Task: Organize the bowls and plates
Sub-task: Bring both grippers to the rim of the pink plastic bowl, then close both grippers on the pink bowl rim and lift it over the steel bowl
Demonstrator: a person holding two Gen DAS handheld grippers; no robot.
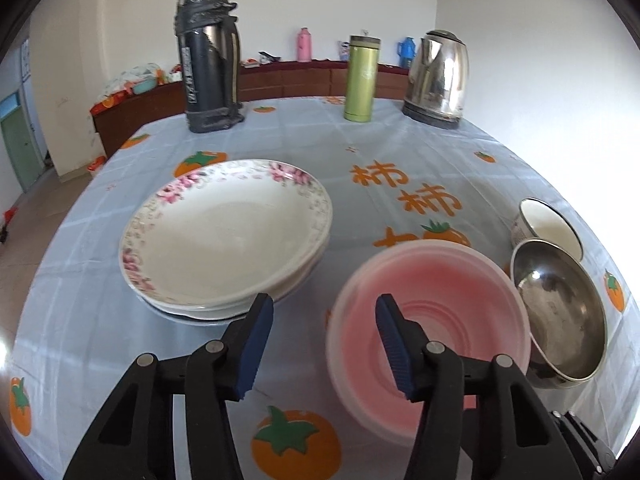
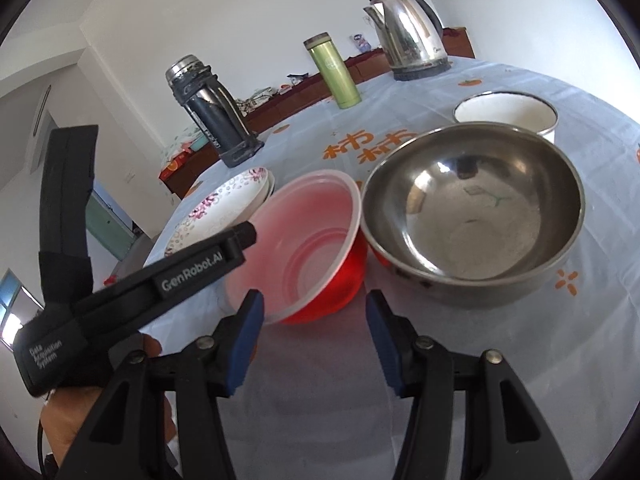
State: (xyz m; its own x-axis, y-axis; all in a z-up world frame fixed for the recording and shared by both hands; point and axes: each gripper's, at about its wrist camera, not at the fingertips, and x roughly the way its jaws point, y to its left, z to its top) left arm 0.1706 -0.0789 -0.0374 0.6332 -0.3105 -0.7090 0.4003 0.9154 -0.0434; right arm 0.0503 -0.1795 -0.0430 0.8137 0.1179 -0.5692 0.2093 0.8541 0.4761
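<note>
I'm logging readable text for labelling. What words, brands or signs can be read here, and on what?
"GenRobot.AI": on the black left tool's arm, right wrist view.
"Data Acquisition System": small white print on that tool's body.
"柿柿": large orange characters printed on the pale blue tablecloth.
Labels on the dark steel thermos, green flask and white enamel mug: too blurred to read.

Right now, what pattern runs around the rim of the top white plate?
Pink flowers on the white ceramic plate, clearest in the left wrist view.
</note>
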